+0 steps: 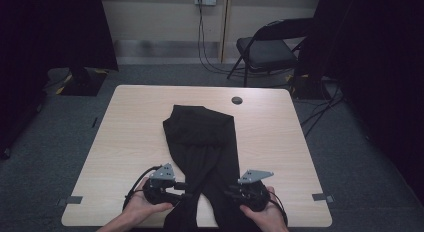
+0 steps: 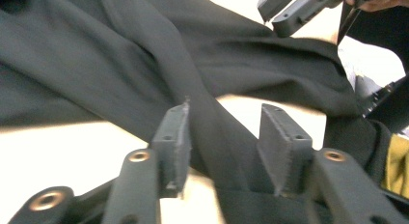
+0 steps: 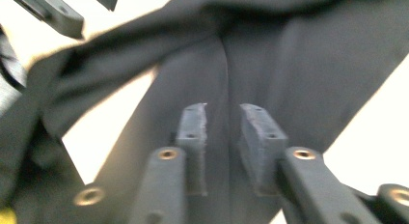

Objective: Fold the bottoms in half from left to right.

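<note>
I judge the folding barely begun: black cloth trousers (image 1: 202,142) lie crossed on the pale wooden counter (image 1: 130,137), while my left claw (image 2: 224,137) and right claw (image 3: 223,137) stand part-open, gripping nothing.

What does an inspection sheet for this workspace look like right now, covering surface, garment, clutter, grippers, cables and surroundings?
Surface: light wooden table with a round cable port.
Job's things: black trousers, far part folded, legs crossing near the front edge.
Clutter: nothing seen.
Grippers: left gripper jaws apart over one trouser leg; right gripper jaws apart over the fabric, pads not pressing.
Cables: black cables hang from a wall socket.
Surroundings: folding chair, dark curtains, grey carpet.
</note>
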`<state>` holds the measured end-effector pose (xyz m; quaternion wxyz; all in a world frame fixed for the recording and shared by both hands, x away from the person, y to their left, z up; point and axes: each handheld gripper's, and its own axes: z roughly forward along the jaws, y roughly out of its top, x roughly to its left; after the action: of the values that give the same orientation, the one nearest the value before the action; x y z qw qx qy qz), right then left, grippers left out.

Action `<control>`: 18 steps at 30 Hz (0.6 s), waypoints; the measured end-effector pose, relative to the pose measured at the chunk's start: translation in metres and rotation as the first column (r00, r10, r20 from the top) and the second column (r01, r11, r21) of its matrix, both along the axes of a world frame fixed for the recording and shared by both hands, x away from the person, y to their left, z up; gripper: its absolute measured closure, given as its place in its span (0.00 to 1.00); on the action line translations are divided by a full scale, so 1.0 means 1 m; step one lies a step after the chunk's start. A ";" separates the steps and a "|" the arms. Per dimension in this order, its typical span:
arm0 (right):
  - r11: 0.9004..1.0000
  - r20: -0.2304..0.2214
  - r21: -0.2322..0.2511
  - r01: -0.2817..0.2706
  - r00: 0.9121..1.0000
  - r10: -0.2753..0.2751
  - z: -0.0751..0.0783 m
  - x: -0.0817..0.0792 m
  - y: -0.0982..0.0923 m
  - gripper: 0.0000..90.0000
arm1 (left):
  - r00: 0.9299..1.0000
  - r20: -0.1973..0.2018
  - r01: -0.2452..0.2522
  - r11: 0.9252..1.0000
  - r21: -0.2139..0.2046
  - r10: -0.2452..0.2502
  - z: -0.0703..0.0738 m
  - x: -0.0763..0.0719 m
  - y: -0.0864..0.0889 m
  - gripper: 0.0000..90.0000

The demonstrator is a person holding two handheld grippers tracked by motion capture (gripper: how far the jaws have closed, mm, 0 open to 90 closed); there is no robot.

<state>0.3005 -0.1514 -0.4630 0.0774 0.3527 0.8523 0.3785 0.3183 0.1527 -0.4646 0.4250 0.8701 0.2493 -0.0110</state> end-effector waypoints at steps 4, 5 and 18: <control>1.000 -0.007 -0.020 -0.007 1.000 0.007 -0.003 -0.011 -0.005 0.65 | 1.000 -0.011 0.012 0.997 0.082 -0.011 -0.011 -0.004 -0.009 0.55; 0.999 -0.006 -0.035 -0.007 1.000 0.007 -0.004 -0.013 -0.004 0.64 | 1.000 -0.014 0.006 0.995 0.103 -0.004 -0.014 -0.005 -0.011 0.55; 0.997 0.009 -0.065 -0.050 0.999 0.050 -0.005 -0.024 0.003 0.98 | 1.000 -0.031 0.001 0.995 -0.096 -0.004 0.017 0.005 0.001 0.98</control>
<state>0.2761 -0.1487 -0.4683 0.0839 0.3265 0.8722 0.3544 0.3229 0.1534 -0.4477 0.4626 0.8486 0.2540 -0.0368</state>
